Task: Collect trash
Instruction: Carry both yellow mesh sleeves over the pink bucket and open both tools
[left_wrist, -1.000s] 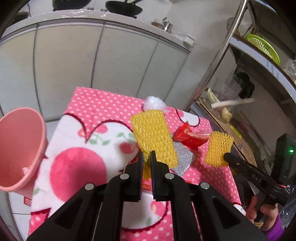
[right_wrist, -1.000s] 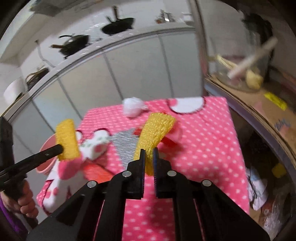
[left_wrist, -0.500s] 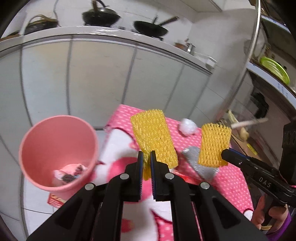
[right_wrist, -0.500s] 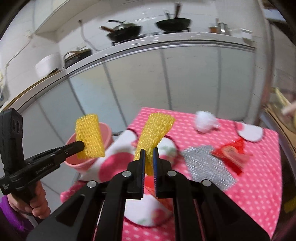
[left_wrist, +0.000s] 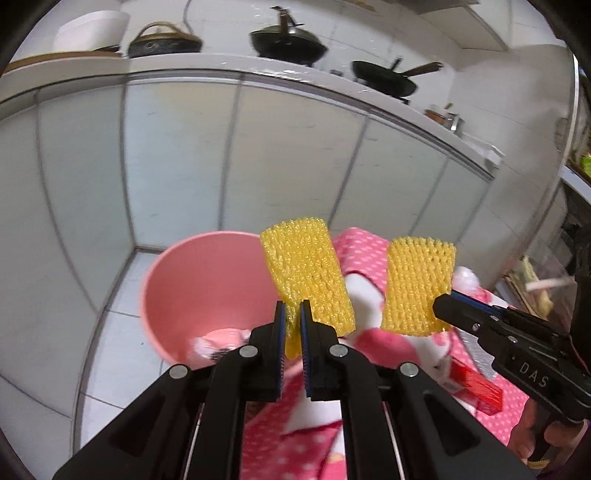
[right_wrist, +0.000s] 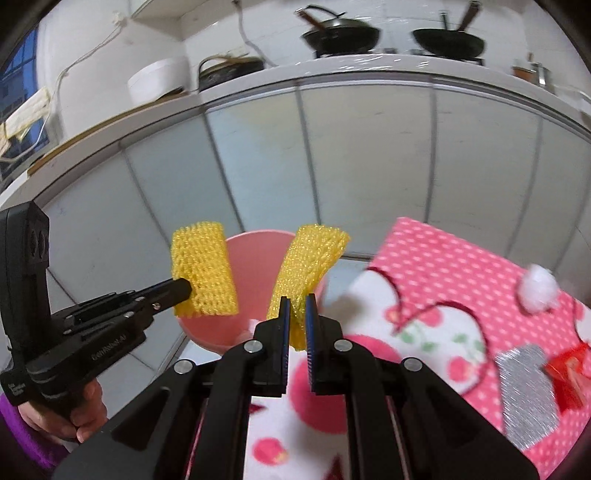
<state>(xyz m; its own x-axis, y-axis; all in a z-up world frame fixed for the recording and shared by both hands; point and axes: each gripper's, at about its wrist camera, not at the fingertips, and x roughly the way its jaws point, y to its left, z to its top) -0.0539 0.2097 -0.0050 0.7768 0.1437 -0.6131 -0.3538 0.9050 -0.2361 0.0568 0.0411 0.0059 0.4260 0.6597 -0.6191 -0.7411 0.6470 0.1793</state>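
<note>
My left gripper (left_wrist: 292, 321) is shut on a yellow foam net (left_wrist: 306, 273), held up beside the rim of the pink bin (left_wrist: 192, 295). My right gripper (right_wrist: 296, 317) is shut on a second yellow foam net (right_wrist: 310, 266), held in front of the same pink bin (right_wrist: 255, 266). Each gripper shows in the other's view: the right one (left_wrist: 443, 306) with its net (left_wrist: 417, 288), the left one (right_wrist: 181, 288) with its net (right_wrist: 203, 269). The bin holds some crumpled trash (left_wrist: 221, 343).
The pink polka-dot cloth (right_wrist: 443, 266) carries a white wad (right_wrist: 537, 290), a silver wrapper (right_wrist: 528, 391) and a red wrapper (right_wrist: 569, 373). White cabinet doors (left_wrist: 184, 155) stand behind the bin. Pans sit on the counter above.
Both grippers have swung left with their foam nets, away from the cloth and toward the pink bin, which is now central in both views.
</note>
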